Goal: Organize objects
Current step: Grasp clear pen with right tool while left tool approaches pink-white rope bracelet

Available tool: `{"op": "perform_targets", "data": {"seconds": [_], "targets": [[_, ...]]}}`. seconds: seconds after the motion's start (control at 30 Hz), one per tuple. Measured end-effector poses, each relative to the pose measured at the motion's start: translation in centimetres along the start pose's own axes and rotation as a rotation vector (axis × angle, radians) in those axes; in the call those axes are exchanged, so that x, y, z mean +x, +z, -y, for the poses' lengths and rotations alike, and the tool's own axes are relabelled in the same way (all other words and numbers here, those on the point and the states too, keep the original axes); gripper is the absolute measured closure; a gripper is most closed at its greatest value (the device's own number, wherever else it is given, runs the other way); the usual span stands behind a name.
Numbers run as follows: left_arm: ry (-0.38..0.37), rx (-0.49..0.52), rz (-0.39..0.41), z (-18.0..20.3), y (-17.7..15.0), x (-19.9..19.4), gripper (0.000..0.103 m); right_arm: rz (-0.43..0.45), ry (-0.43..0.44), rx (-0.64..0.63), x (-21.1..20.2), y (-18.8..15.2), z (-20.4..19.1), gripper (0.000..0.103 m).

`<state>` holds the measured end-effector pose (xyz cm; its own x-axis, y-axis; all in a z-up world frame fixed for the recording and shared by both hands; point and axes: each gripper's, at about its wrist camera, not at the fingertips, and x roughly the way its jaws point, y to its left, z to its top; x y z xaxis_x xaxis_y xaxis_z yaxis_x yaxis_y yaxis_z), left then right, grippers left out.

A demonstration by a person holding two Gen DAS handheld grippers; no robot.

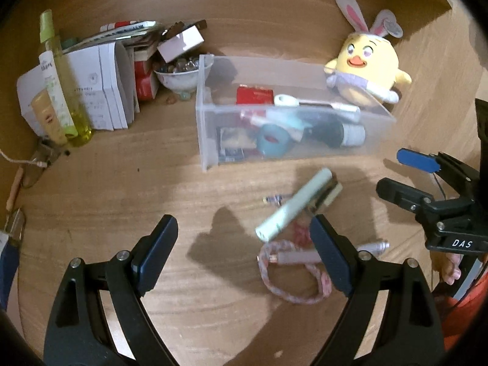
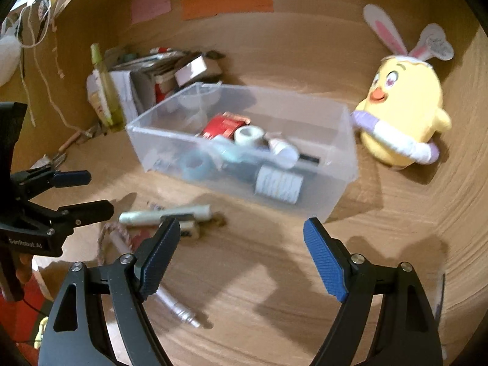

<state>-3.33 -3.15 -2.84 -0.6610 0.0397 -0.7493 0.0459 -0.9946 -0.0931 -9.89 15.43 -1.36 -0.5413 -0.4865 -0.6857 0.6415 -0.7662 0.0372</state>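
Left tongs (image 1: 244,247): your jaws stand wide apart and grip nothing; they hang low over the loose pile on the table (image 1: 122,183).
Right tongs (image 2: 241,256): also spread wide and empty, aimed toward the clear bin (image 2: 335,195), probably so either hand can take the next piece.
Loose pile: one pale green tube (image 1: 294,204) lies slanted just beyond your left tongs, resting across a small blurred block (image 1: 331,195); one pink braided cord (image 1: 292,274) loops beneath the right finger (image 1: 331,259); one white plug end (image 1: 376,247) lies beside it.
Clear bin: one, beyond the pile, already holding a red packet (image 1: 254,95), a blue tape roll (image 1: 272,142), a dark bottle (image 1: 335,132) and more; the sorted things seem to collect here.
Bystanders: one yellow chick plush (image 1: 364,67) touches the bin's far corner; one stack of papers and boxes (image 1: 106,91) stands well left, with one green spray bottle (image 1: 65,91) and one bowl of beads (image 1: 180,74).
Remaining: you judge at least three pieces still wait outside the bin.
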Motion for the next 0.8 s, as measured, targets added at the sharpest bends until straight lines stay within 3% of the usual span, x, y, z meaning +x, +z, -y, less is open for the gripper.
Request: {"op": "perform_targets", "data": {"seconds": [0.1,0.17,0.27,0.4,0.57,0.63,0.8], "targets": [[-0.008,0.018,-0.011,0.4,-1.0,-0.1,0.019,-0.024,0.053,-0.007,0.2,-0.8,-1.0,0.022],[-0.006,0.039,-0.028,0.8,-1.7,0.0,0.032,-0.046,0.085,-0.028,0.5,-1.4,-1.9,0.022],[-0.010,0.063,-0.044,1.2,-2.3,0.3,0.042,-0.077,0.128,-0.066,1.1,-2.2,-3.2,0.023],[-0.018,0.062,-0.056,1.3,-2.8,0.8,0.058,-0.117,0.135,-0.107,1.8,-2.8,-4.2,0.046],[-0.034,0.053,-0.057,1.0,-3.0,1.0,0.073,-0.142,0.153,-0.142,2.0,-3.2,-4.6,0.061],[-0.028,0.049,-0.052,0.8,-3.0,1.1,0.082,-0.156,0.155,-0.166,2.2,-3.5,-5.0,0.075],[-0.029,0.025,-0.044,0.1,-2.9,1.4,0.096,-0.137,0.147,-0.229,1.7,-4.0,-6.1,0.082]]}}
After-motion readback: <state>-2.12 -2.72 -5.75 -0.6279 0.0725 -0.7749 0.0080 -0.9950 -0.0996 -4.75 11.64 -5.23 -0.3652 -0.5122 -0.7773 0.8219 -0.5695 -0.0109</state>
